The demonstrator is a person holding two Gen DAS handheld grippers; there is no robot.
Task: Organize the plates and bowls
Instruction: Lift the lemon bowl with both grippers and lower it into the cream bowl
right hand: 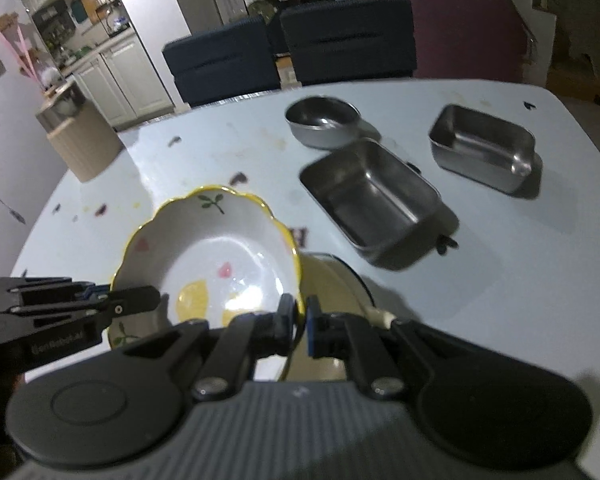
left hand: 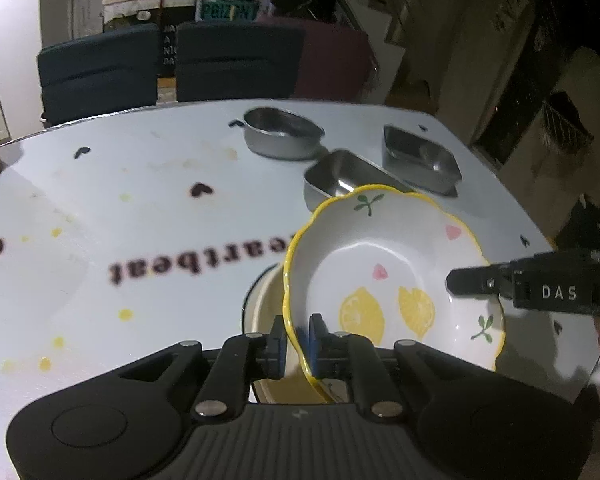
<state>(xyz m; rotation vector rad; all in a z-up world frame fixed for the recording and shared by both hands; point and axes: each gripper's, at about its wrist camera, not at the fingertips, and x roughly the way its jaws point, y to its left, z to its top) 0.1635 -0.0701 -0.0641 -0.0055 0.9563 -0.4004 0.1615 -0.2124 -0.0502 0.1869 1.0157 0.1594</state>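
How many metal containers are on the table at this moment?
3: a round pot at the back, a rectangular tin nearer the lemon bowl, another tin to the right. None seem hidden.

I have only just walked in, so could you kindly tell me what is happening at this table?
A person is holding a white scalloped bowl with a yellow rim and lemon pattern between two handheld grippers. The left gripper and the right gripper each pinch the rim on opposite sides. The bowl hangs tilted just above a cream dish on the pale blue table. Beyond stand a round steel bowl and two rectangular steel trays.
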